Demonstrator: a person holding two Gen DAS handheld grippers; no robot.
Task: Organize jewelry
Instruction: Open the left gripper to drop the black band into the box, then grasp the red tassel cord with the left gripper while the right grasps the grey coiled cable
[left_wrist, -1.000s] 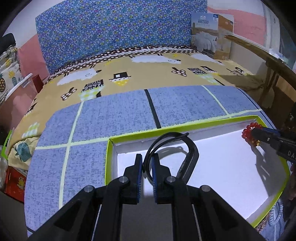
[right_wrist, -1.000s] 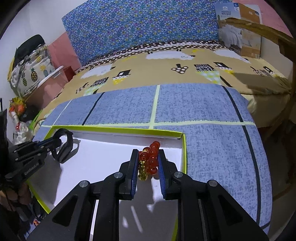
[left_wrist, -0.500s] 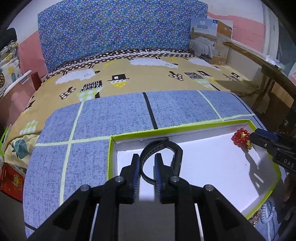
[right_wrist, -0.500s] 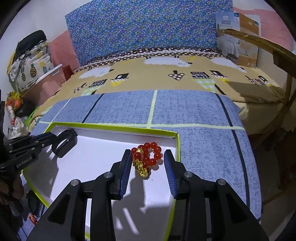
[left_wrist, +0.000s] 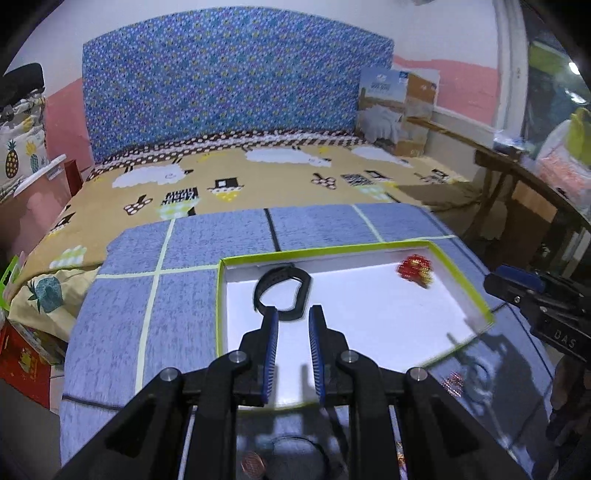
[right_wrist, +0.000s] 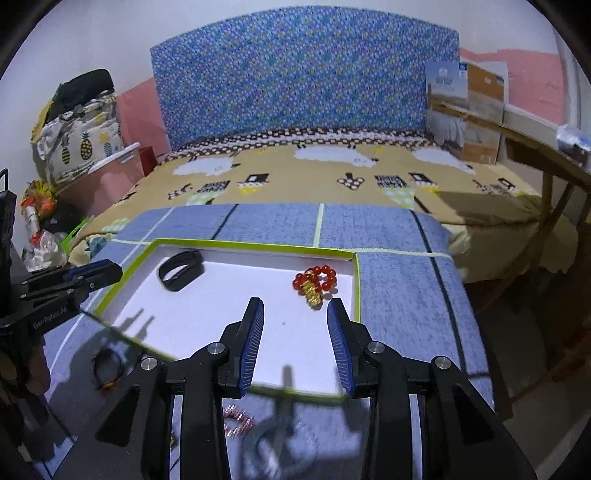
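Observation:
A white tray with a lime-green rim (left_wrist: 332, 253) (right_wrist: 240, 245) sits on a blue-grey checked mat. A black wristband (left_wrist: 282, 291) (right_wrist: 181, 271) lies in the tray's far left corner. My left gripper (left_wrist: 293, 314) is open, its tips just short of the band and not touching it. A red bead bracelet with gold beads (right_wrist: 314, 282) (left_wrist: 413, 271) lies at the tray's far right. My right gripper (right_wrist: 295, 302) stands open behind it, with nothing between the pads. Each gripper also shows at the edge of the other view: the right gripper (left_wrist: 495, 280), the left gripper (right_wrist: 110, 271).
Loose jewelry lies on the mat in front of the tray: a dark bracelet (right_wrist: 107, 365), a pink bead piece (right_wrist: 238, 421), a copper-coloured piece (left_wrist: 253, 463). Behind are a bed with a yellow sheet (left_wrist: 277, 177) and a blue headboard (right_wrist: 295, 81). A wooden table (left_wrist: 517, 166) stands right.
Both grippers opened and let go: the wristband and the red bead bracelet now lie free in the tray. Both grippers drew back and rose, so more of the tray shows.

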